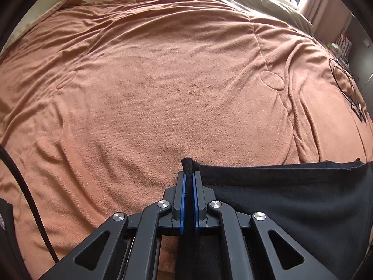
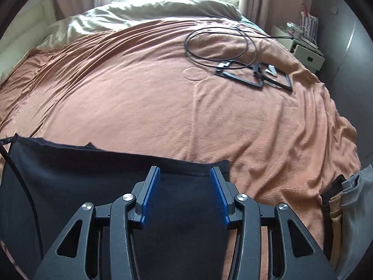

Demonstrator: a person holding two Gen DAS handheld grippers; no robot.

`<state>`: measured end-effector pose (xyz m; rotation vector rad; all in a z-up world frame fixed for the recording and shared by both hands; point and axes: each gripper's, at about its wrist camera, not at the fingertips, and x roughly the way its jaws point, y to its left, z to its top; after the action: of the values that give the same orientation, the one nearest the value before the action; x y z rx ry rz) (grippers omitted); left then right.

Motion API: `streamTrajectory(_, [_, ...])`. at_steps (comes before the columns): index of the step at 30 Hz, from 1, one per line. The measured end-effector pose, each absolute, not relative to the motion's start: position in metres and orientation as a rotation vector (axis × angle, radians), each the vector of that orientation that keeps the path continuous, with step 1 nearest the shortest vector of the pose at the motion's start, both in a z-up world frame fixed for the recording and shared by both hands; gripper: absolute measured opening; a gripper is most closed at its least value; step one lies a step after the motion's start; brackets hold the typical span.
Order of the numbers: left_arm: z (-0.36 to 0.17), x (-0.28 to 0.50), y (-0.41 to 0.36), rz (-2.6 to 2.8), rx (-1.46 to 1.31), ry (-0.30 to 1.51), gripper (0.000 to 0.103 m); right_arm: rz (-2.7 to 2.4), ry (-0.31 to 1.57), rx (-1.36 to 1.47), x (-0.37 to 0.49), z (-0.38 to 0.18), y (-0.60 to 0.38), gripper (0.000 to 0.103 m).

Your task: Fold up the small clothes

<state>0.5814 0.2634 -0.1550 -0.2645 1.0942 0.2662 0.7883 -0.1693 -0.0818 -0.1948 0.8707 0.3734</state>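
A black garment [image 1: 291,200] lies on the orange blanket [image 1: 163,81] at the near edge of the bed. My left gripper [image 1: 188,175] is shut on the garment's left corner, and a pinch of black cloth sticks out past the fingertips. In the right wrist view the same garment [image 2: 81,175] spreads to the left and under the gripper. My right gripper [image 2: 185,173] is open, with its blue pads [image 2: 151,196] apart over the garment's right corner and nothing held between them.
A looped black cable [image 2: 219,44] and black frame parts [image 2: 256,74] lie on the blanket at the far right. A beige duvet [image 2: 139,16] is bunched at the head. Folded clothes [image 2: 345,210] sit at the bed's right edge. A nightstand [image 2: 303,49] stands beyond.
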Motion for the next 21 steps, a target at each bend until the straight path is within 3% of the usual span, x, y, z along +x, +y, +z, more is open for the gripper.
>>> streamTrajectory(10, [-0.132,0.568,0.236,0.182,-0.251,1.046,0.011,0.566,0.928,-0.247,0.763,-0.088,-0.110,0.042])
streamTrajectory(14, [-0.128,0.559,0.222,0.137,-0.246,1.037,0.025,0.630,0.943,-0.274,0.748,-0.088,-0.088,0.042])
streamTrajectory(21, [-0.132,0.546,0.204,0.076,-0.265,1.048,0.026,0.682,0.956,-0.313,0.741,-0.102,-0.042,0.042])
